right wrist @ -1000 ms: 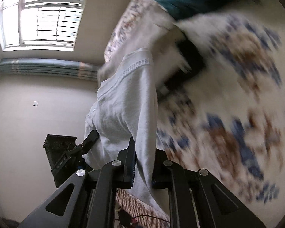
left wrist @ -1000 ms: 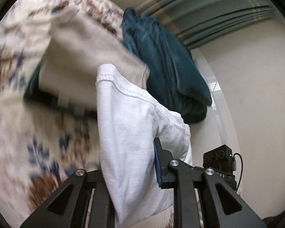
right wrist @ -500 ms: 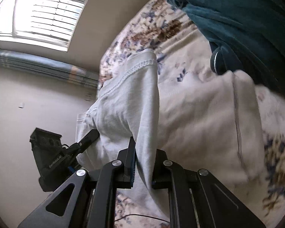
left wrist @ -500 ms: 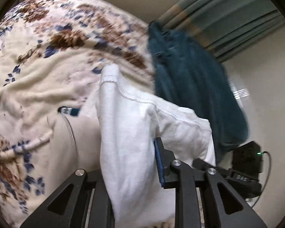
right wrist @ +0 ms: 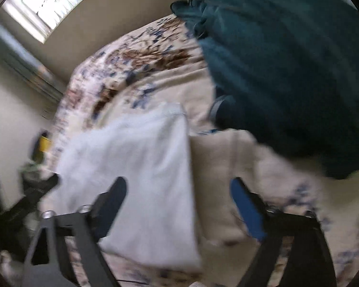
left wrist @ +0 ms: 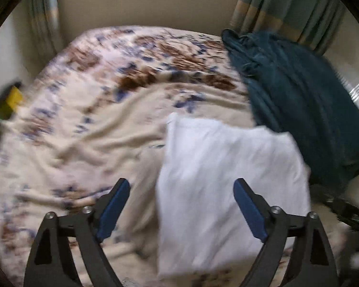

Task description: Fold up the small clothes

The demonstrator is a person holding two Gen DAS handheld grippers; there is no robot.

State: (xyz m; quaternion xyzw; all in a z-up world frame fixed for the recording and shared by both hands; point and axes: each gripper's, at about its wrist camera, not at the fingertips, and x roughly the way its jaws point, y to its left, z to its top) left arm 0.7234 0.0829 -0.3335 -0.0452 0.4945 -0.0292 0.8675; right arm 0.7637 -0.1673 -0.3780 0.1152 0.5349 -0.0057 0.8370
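Observation:
A white folded garment (left wrist: 227,179) lies flat on the flowered bedspread (left wrist: 107,100), partly over a beige garment (left wrist: 141,191). My left gripper (left wrist: 182,205) is open and empty, its fingers spread above the white garment's near part. In the right wrist view the white garment (right wrist: 136,172) lies left of centre, with the beige garment (right wrist: 222,179) to its right. My right gripper (right wrist: 179,203) is open and empty above them. Both views are blurred.
A dark teal pile of cloth (left wrist: 299,100) lies on the right side of the bed, also in the right wrist view (right wrist: 287,59). Curtains (left wrist: 287,7) and a wall stand behind. A yellow object (left wrist: 12,100) sits beside the bed at left.
Both grippers have opened and let go of the white garment, which now lies flat on the bed. Both have pulled back and tilted to face along the bed.

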